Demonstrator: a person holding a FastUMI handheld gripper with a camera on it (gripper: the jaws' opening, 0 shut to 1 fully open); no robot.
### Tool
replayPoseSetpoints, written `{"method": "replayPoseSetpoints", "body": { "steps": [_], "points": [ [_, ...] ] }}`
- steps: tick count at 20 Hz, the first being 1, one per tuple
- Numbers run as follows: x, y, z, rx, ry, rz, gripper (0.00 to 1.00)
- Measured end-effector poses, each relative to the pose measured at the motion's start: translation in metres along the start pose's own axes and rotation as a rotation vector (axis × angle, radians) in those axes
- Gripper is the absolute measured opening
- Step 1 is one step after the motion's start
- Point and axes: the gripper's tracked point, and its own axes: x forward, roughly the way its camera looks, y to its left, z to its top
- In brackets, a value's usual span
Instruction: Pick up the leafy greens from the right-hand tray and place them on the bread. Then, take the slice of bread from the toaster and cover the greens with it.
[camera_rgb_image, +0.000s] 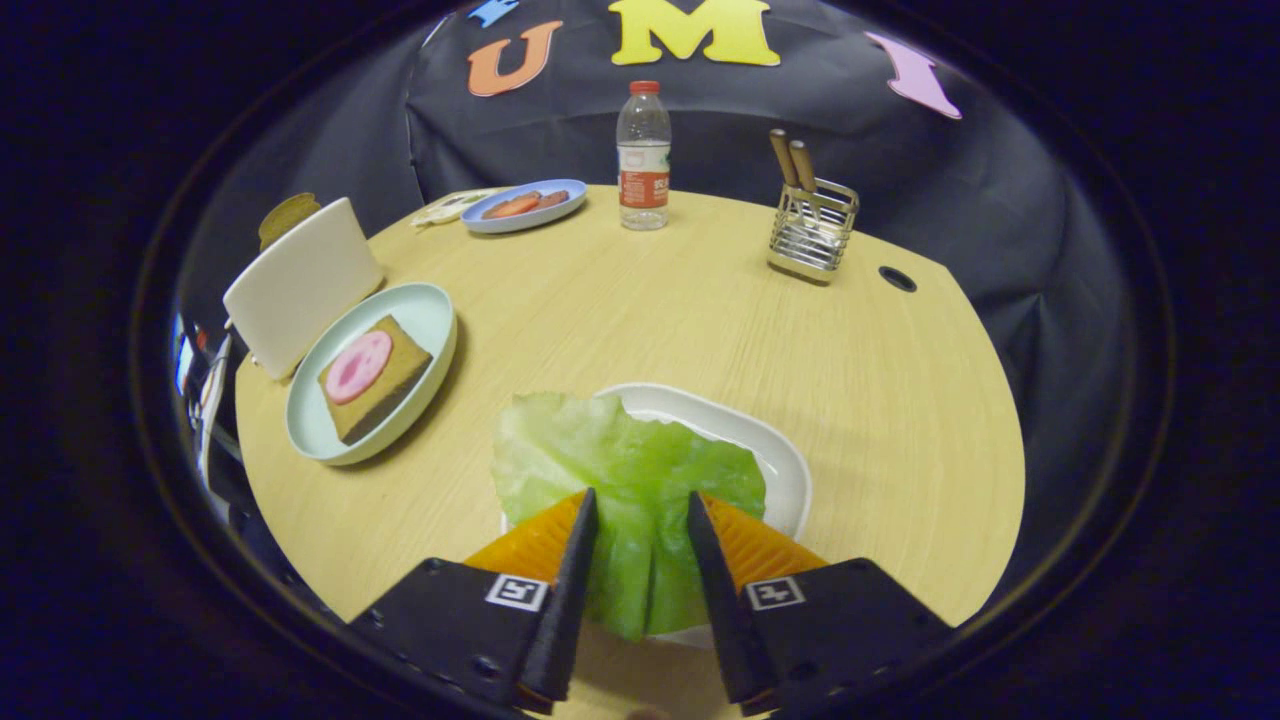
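Item one, wooden table (640, 320). Item two, white tray (770, 450). Item three, leafy greens (620, 470): I am watching both fingers of my gripper (640, 500) pinching the leaf, which is draping over the tray's near rim (lift-off uncertain).

Pale wooden table (640, 320), carrying white tray (780, 450), green plate (420, 310), toaster (300, 280), blue plate (525, 208), bottle (643, 160), utensil rack (812, 235)

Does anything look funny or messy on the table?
Nothing is spilled or broken. The one untidy thing is the lettuce leaf: it hangs over the white tray's rim onto the table, bunched between the claw's two fingers, which look closed on it.
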Motion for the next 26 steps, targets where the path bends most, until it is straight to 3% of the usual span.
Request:
{"method": "replayPoseSetpoints", "body": {
  "steps": [2,4,15,20,26],
  "points": [
    [0.002,0.005,0.001,-0.01,-0.022,0.025,0.19],
    [0.002,0.005,0.002,0.0,-0.026,0.028,0.02],
    [-0.056,0.041,0.061,-0.019,-0.134,0.086,0.0],
    [-0.082,0.113,0.11,-0.023,-0.189,0.167,0.0],
    [-0.05,0.217,0.133,-0.015,-0.128,0.278,0.0]
  ]
}}
